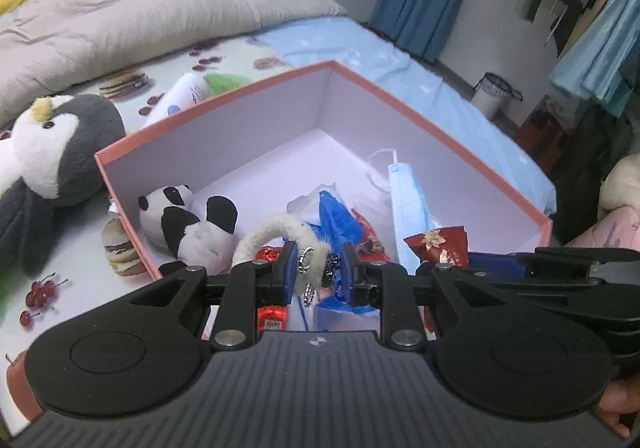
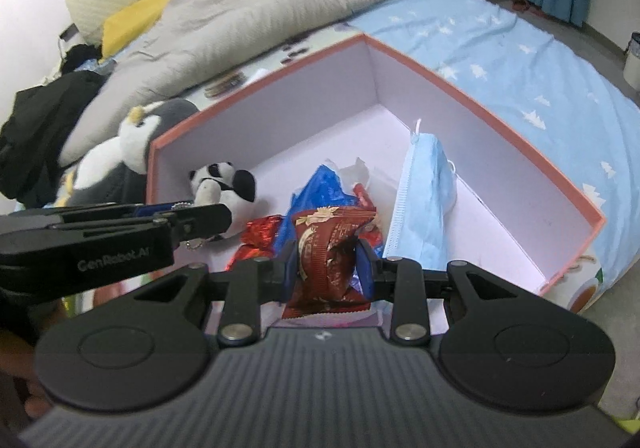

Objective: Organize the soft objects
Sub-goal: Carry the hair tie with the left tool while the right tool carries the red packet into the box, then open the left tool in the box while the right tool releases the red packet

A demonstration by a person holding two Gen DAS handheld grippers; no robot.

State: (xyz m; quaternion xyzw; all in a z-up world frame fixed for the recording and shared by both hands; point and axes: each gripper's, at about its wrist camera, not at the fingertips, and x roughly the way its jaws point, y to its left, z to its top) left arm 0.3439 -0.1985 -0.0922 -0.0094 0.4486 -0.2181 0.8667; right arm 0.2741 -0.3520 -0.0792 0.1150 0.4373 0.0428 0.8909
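At lower centre of the left wrist view, the left gripper has its jaws drawn close, pinching a fuzzy white keychain loop with a metal ring and chain hanging between the blue pads. It is poised at the near edge of the pink box, level with the rim, pointing inward. The right gripper is at lower centre of the right wrist view, jaws closed on a dark red snack packet, which stands upright between the pads with its crimped lower edge hanging below them. It too sits at the box's near edge; the left gripper's body crosses the left side of this view just beside it.

Box contents, from left to right in the left view: a small panda plush lying against the left wall; a crumpled blue plastic bag with white tissue behind it at centre; red foil sweets near the front; a blue surgical mask leaning along the right wall. A penguin plush lies outside the box at left, on a printed sheet, touching or nearly touching the box wall. A grey duvet occupies the upper left.
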